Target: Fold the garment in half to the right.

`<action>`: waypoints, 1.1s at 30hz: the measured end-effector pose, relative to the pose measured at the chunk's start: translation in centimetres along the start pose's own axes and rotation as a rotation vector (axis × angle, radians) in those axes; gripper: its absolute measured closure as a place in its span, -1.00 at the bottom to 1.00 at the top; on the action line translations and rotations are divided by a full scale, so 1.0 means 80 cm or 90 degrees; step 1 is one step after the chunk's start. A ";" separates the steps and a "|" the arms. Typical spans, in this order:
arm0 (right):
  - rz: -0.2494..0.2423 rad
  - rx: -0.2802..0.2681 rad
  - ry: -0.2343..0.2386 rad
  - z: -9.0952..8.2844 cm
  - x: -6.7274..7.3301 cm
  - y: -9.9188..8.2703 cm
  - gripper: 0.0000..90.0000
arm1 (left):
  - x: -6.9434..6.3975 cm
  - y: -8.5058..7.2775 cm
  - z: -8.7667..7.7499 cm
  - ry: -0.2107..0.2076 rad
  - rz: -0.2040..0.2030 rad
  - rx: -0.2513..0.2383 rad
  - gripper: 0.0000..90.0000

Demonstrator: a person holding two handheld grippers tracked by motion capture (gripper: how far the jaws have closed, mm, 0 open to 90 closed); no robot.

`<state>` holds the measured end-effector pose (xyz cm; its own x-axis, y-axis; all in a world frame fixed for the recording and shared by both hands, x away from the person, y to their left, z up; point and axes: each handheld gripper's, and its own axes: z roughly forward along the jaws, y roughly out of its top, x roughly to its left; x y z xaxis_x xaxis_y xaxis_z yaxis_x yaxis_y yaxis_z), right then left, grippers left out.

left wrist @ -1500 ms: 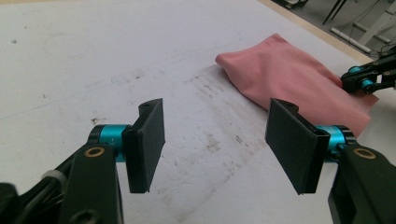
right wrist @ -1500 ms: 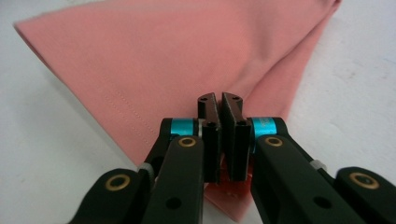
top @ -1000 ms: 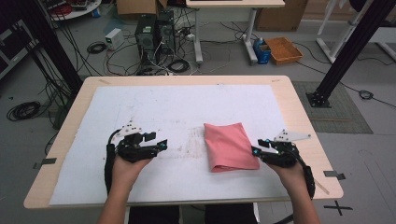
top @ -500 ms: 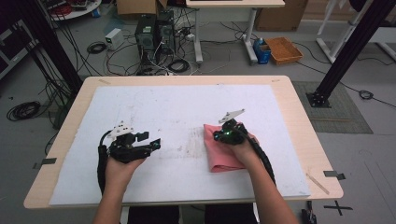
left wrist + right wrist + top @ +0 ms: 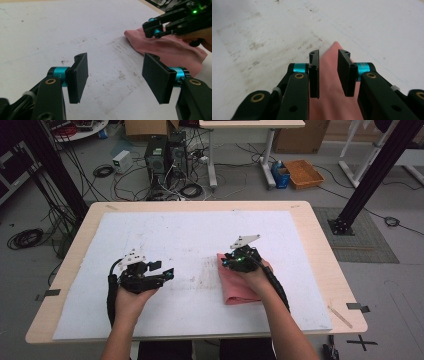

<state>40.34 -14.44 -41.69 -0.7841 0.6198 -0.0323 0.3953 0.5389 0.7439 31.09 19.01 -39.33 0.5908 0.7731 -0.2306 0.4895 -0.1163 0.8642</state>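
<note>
Meanwhile, the right tool [image 5: 239,260] hovers over the pink cloth [image 5: 241,289] on the table [image 5: 310,225], jaws just reopening, slightly apart, cloth below them; the left tool [image 5: 165,272] waits nearby, jaws wide apart.

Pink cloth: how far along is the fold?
Done: the pink cloth looks folded over once on the white mat. In hand: the right hand-held gripper sits over a cloth corner, jaws just opening, a narrow gap, cloth beneath. Left hand-held gripper waits open, empty. Left: possibly another fold; I can't tell.
</note>
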 end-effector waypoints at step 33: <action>0.023 -0.066 0.008 -0.068 0.061 -0.065 0.54 | -0.005 0.006 -0.005 0.002 0.008 -0.004 -0.16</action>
<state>31.88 -17.27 -42.08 -0.7771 0.6294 0.0035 0.3718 0.4545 0.8095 30.82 18.85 -38.67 0.5944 0.7739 -0.2185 0.4784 -0.1219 0.8697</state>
